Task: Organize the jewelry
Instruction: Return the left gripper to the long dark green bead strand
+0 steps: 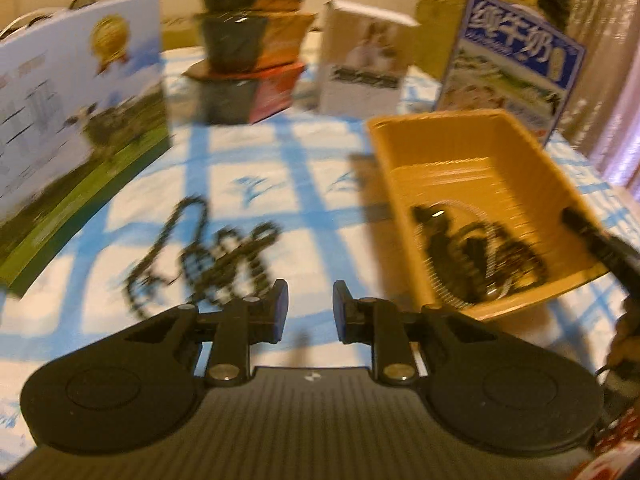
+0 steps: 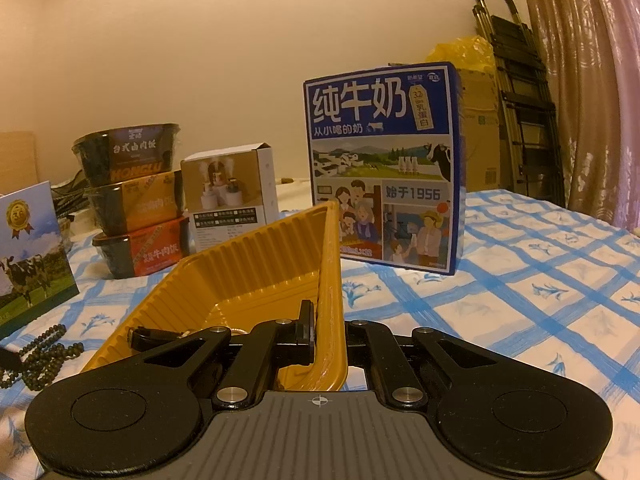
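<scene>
Right gripper [image 2: 326, 336] is pinching the yellow tray [image 2: 256, 264] wall, its long axis running away; left gripper [image 1: 310, 312] is hovering spread beside beads [image 1: 208, 248]

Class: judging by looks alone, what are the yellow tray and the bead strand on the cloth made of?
Tray: likely thin moulded plastic, glossy; ribbed walls and a thin rim suggest it. Bead strand: small dark round beads, dull finish; wood, stone or plastic cannot be told.
</scene>
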